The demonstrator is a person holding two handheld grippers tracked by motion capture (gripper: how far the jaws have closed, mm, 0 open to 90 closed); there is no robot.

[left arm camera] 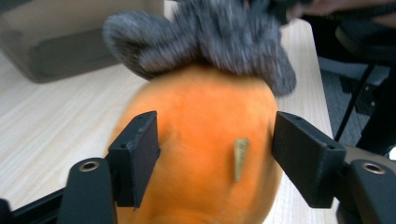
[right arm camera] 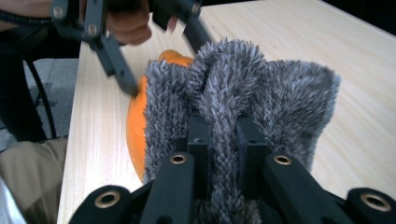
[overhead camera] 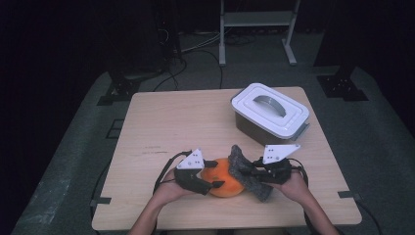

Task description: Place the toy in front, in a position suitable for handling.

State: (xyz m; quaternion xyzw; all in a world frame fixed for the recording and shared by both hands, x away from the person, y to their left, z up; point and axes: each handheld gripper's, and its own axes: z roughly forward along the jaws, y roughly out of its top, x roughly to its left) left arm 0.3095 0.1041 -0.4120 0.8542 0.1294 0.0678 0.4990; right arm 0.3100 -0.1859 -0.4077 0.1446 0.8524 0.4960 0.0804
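A round orange plush (overhead camera: 226, 187) lies near the table's front edge, with a grey fuzzy cloth (overhead camera: 241, 160) draped over its right side. My left gripper (overhead camera: 218, 174) comes in from the left. Its jaws stand on either side of the orange plush (left arm camera: 205, 121) without visibly pressing it. The grey cloth (left arm camera: 210, 42) covers the plush's far end in the left gripper view. My right gripper (overhead camera: 246, 172) comes in from the right, and in its own view my right gripper (right arm camera: 219, 135) is shut on a fold of the grey cloth (right arm camera: 280, 93). The orange plush (right arm camera: 135, 116) peeks out behind it.
A grey storage box with a white handled lid (overhead camera: 269, 110) stands at the back right of the wooden table (overhead camera: 171, 117). The same box (left arm camera: 46, 42) appears blurred behind the plush. A metal stand and cables lie on the floor beyond the table.
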